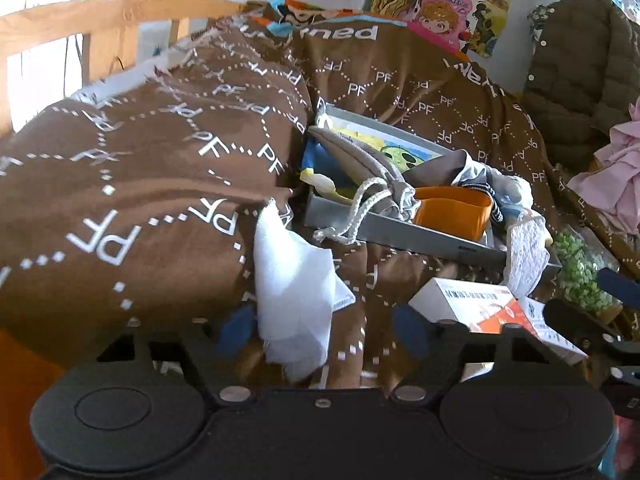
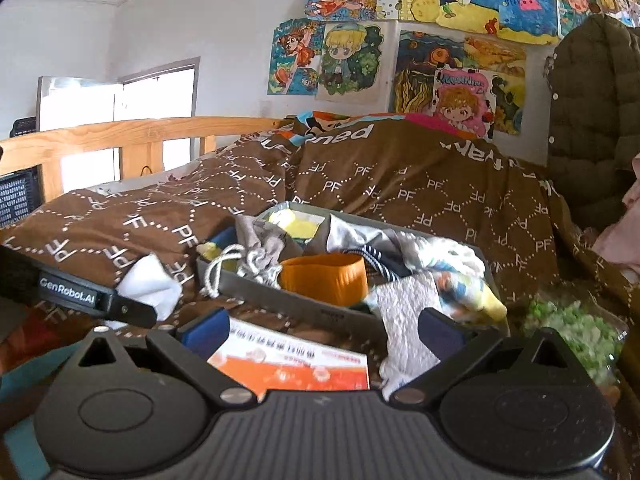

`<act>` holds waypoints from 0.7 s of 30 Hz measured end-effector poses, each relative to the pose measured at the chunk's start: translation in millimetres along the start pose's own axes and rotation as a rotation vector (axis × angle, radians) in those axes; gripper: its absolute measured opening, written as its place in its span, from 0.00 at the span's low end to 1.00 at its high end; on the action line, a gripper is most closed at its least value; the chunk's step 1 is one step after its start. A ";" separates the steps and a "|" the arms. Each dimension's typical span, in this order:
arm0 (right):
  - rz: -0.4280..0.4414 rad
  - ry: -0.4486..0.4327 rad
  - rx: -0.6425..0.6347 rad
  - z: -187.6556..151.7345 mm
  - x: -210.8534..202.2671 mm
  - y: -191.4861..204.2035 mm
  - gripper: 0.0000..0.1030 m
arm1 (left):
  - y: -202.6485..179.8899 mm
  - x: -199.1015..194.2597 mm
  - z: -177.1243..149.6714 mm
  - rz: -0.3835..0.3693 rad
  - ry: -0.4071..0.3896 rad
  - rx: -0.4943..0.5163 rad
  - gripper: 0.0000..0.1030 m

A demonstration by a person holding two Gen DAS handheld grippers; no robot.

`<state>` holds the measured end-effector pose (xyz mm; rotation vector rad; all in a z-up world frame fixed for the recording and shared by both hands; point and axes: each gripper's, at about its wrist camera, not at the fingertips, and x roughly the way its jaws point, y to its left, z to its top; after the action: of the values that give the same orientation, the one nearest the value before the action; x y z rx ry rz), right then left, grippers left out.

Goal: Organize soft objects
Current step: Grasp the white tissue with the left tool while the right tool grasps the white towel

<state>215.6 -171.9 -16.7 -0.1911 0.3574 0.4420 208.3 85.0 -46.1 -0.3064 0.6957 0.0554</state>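
On a brown-quilted bed [image 1: 120, 184], the left claw [image 1: 320, 326], jaws apart, straddles a white cloth [image 1: 294, 280] at 7 o'clock of the grey tray [image 1: 400, 236] of soft items, likely needing to clamp next; the right claw [image 2: 320, 330] gapes empty

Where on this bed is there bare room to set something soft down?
The brown blanket is bare behind the grey tray, up toward the wall drawings, and left of it beside the white cloth. The tray is packed; its front edge is crowded by the orange-and-white box and green plant.
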 end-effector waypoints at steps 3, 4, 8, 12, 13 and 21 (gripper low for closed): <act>-0.021 -0.005 0.007 3.9 17.5 -0.9 0.98 | 4.0 9.7 3.4 -0.008 0.011 -0.019 0.66; -0.023 -0.005 0.013 4.1 21.5 -1.7 0.98 | 5.1 13.1 4.4 -0.011 0.017 -0.024 0.62; -0.028 -0.001 0.018 4.5 37.0 -2.9 0.98 | 8.4 23.9 6.5 -0.019 0.036 -0.041 0.50; -0.036 0.016 0.005 1.1 47.2 -3.5 0.97 | 10.0 33.2 8.0 -0.029 0.042 -0.057 0.35; -0.040 0.020 0.003 0.7 49.4 -3.9 0.96 | 9.5 35.2 8.6 -0.030 0.039 -0.058 0.30; -0.095 0.044 0.009 1.7 65.9 -14.1 0.95 | -4.7 52.6 18.1 -0.092 0.010 -0.032 0.18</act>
<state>278.0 -158.7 -38.6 -0.2084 0.3913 0.3425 260.7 83.3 -65.3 -0.3689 0.6900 -0.0224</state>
